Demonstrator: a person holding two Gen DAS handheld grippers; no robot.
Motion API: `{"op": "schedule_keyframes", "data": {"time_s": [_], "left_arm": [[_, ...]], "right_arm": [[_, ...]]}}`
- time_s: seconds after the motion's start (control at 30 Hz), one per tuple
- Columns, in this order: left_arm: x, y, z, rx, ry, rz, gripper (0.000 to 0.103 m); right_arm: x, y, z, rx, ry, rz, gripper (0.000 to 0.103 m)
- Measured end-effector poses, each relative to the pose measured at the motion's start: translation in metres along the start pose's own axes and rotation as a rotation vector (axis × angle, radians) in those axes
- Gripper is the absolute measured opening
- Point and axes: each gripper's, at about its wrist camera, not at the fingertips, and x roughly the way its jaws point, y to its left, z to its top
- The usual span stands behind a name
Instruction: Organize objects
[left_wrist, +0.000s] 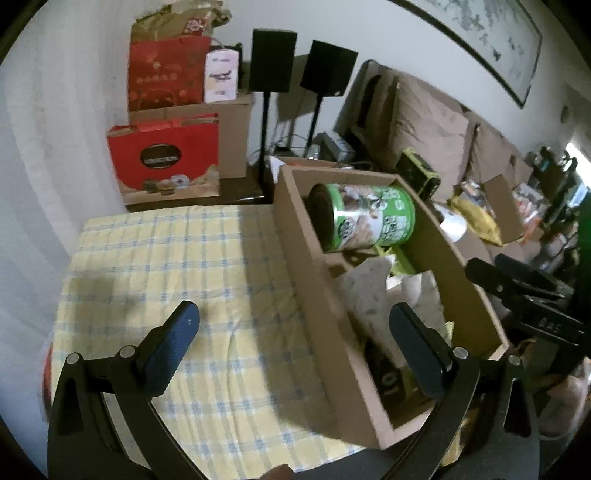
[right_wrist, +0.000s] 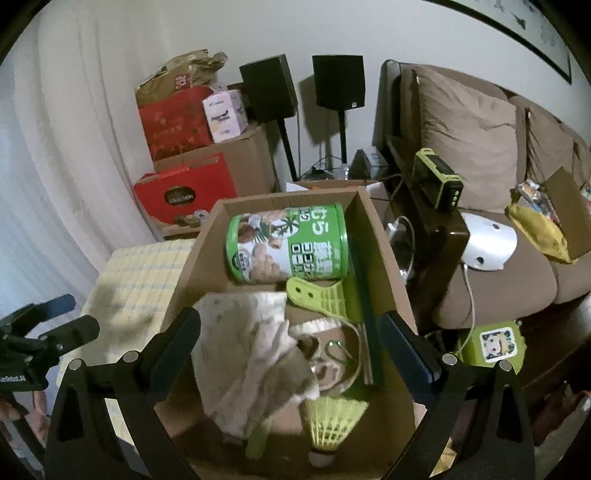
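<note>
An open cardboard box (left_wrist: 317, 295) (right_wrist: 188, 269) stands on the right side of a table under a yellow check cloth (left_wrist: 166, 266) (right_wrist: 136, 277). Inside it a green can (left_wrist: 369, 218) (right_wrist: 291, 243) lies on its side at the far end. Nearer lie a crumpled pale cloth (left_wrist: 365, 295) (right_wrist: 247, 350), a green plastic piece (right_wrist: 317, 295) and a yellow-green shuttlecock (right_wrist: 332, 417). My left gripper (left_wrist: 295, 317) is open astride the box's left wall, holding nothing. My right gripper (right_wrist: 291, 321) hovers open above the box's contents, holding nothing.
Red gift boxes (left_wrist: 166, 162) and brown cartons are stacked behind the table by a white curtain. Two black speakers (left_wrist: 273, 59) stand on poles. A brown sofa (right_wrist: 480, 147) at the right carries a green device (right_wrist: 439, 181), a white object (right_wrist: 487, 243) and clutter.
</note>
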Motion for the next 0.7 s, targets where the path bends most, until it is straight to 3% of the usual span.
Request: {"op": "schedule_keyframes", "data": {"time_s": [0.13,0.33,0.7], "left_arm": [[-0.012,-0.002,-0.014,-0.015,-0.021,0.049,0.103],[-0.026,-0.001,-0.030,-0.055,-0.022,0.017,0.103],[-0.051,0.000,-0.061,-0.059,-0.030,0.060,0.103]], "right_arm": [[-0.015,0.002,-0.018,-0.013,-0.022,-0.023,0.099],[-0.036,0.003,-0.035,-0.021,-0.044,-0.059,0.099],[-0.067,0.019,-0.061,-0.066,-0.084,-0.084,0.099]]}}
